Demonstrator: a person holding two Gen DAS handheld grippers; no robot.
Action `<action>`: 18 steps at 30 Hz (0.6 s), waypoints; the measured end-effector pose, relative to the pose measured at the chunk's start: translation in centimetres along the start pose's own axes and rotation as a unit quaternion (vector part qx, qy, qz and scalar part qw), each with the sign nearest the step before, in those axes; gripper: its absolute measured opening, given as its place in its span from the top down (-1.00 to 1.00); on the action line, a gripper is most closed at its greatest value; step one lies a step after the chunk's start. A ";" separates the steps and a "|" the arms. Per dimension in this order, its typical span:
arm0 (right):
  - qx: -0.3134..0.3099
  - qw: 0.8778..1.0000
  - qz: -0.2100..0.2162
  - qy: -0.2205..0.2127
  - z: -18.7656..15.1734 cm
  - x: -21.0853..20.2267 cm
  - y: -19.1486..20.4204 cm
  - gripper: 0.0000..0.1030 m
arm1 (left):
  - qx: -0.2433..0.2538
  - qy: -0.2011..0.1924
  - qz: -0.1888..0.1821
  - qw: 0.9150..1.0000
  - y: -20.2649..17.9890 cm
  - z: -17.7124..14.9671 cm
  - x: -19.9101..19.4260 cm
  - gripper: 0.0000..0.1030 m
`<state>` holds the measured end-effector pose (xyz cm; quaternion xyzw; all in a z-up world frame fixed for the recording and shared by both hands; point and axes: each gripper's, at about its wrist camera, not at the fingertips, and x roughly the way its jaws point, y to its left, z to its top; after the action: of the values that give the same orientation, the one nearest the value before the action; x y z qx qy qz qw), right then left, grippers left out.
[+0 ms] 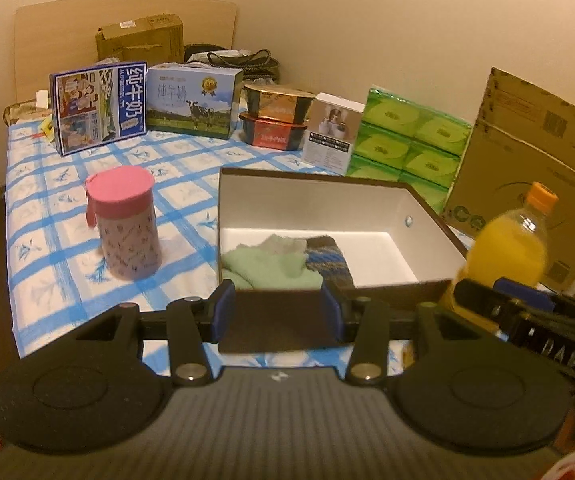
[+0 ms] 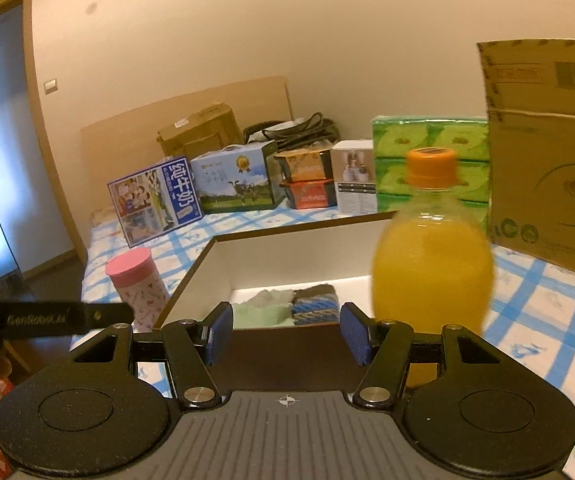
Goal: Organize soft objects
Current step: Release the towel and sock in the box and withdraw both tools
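Both tools are spread wide with nothing in them, the left tool (image 1: 278, 312) and right tool (image 2: 287, 334) hanging just in front of the near wall of the one open box (image 1: 427, 216) on the checked bed sheet (image 1: 47, 216). Inside it I count three soft things bunched in the near left corner: a green cloth (image 1: 263, 266), a greyish cloth (image 1: 285, 243) behind it, and a blue-brown striped one (image 1: 327, 260) touching on the right. Also one pink-lidded cup (image 1: 127, 224) left of the box and one orange juice bottle (image 2: 431, 256) right of it.

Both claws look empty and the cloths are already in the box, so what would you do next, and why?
Probably draw both grippers back: the left gripper and right gripper are open and empty, and the green cloth and striped cloth already lie inside the box.
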<state>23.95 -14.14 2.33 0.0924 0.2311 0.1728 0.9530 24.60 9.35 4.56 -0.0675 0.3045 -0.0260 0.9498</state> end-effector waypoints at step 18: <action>0.078 0.996 -0.016 0.034 -3.5 -6.3 -7.2 -0.16 | -0.037 0.026 0.054 0.998 0.1 -6.6 -6.5 -0.04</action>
<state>19.10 -22.78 0.05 0.1572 0.2773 0.1417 0.9372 15.48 9.31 2.97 -0.0853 0.3327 0.0349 0.9385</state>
